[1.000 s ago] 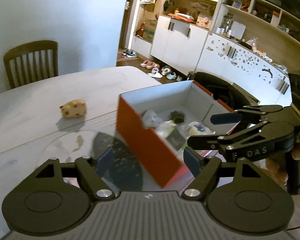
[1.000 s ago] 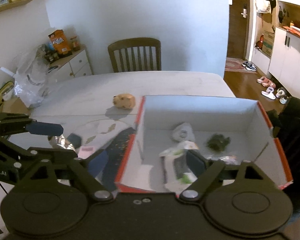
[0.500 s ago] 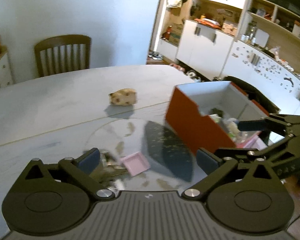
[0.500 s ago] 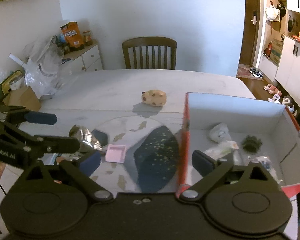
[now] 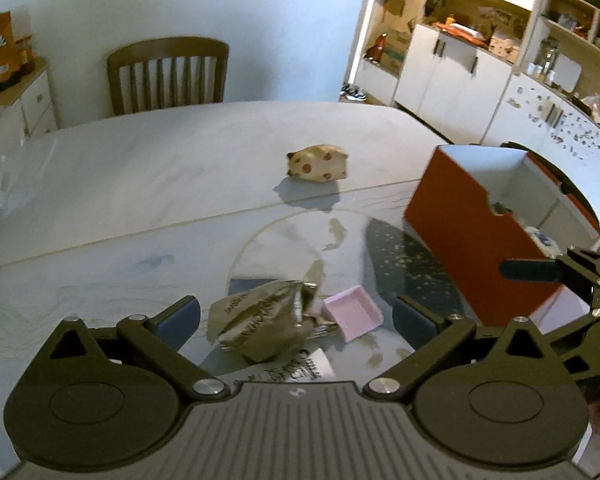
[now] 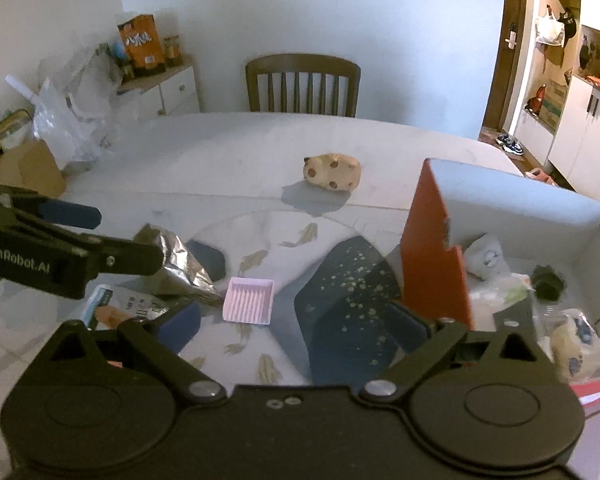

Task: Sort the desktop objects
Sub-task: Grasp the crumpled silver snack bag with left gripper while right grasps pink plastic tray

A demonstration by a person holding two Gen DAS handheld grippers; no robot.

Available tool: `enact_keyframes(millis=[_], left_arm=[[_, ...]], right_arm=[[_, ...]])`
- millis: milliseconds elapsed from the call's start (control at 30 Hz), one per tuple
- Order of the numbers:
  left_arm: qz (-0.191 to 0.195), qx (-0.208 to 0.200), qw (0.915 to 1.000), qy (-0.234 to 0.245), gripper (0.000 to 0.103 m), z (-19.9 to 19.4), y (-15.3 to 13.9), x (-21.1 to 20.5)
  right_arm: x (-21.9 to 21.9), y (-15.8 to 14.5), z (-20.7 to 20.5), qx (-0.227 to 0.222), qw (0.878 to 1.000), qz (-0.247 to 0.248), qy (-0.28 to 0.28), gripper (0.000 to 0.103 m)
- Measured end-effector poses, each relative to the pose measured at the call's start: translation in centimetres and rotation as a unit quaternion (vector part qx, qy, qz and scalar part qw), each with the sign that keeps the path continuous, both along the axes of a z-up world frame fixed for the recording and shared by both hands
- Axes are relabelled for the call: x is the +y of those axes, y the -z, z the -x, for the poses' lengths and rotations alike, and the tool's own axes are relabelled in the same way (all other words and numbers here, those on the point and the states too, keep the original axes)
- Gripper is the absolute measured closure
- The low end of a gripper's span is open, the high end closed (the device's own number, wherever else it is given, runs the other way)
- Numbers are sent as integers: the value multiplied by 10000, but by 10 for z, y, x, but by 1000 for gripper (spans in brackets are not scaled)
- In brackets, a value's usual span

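Note:
A crumpled silver foil bag [image 5: 260, 322] lies on the table between the wide-apart fingers of my left gripper [image 5: 296, 320], untouched by the pads. Beside it on the right sits a small pink tray [image 5: 352, 318]. In the right wrist view the pink tray [image 6: 249, 301] lies just ahead of my open, empty right gripper [image 6: 294, 324], with the foil bag [image 6: 180, 264] to its left behind the left gripper's fingers [image 6: 72, 214]. An orange box [image 6: 432, 264] at the right holds several items. A spotted plush toy [image 5: 318, 162] rests farther back.
A round glass plate [image 6: 260, 256] with a dark speckled patch covers the table middle. Printed packets [image 6: 136, 304] lie under the foil bag. A wooden chair [image 6: 302, 84] stands behind the table, bags and a low cabinet [image 6: 160, 88] to the left, white cupboards [image 5: 452, 72] to the right.
Both views have swung left from the orange box to the table middle and dropped lower. The foil bag and pink tray have come into view. Both grippers' jaws have widened, the left more.

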State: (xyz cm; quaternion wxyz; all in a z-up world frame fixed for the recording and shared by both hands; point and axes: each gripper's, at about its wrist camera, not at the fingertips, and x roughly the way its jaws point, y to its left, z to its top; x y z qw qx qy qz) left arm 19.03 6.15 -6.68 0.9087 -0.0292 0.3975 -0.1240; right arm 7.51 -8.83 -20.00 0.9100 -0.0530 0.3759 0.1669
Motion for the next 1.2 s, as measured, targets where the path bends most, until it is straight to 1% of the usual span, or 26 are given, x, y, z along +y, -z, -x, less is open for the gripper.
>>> enact_keyframes(millis=[233,400,667,867,967,1033,1200], left_arm=[[83,252,9992,-315,0,-20,15,6],[92,426,9982,-415,0,-33,26,10],[38,625,9973,-384,0,-40,39,7],[46,717,9967,-389,0,-44,48,8],[165,801,9961,-334,0,-47,52,10],[185,834,9957,-365,1,-49,54,11],[264,795,9960,-312,1,-50,53,11]], right_arm=[[16,24,-18,135,9999,2,39,7],[26,41,-30,306,9995,69,12,11],[36,56,-44,481,9988,63,-61,14],[41,66,-49,586,9981,141,-157,19],[45,69,-51,594,9978,213,-221,22],[46,70,-52,571,9978,231,-233,22],[49,71,-54,525,9978,269,-295,29]])
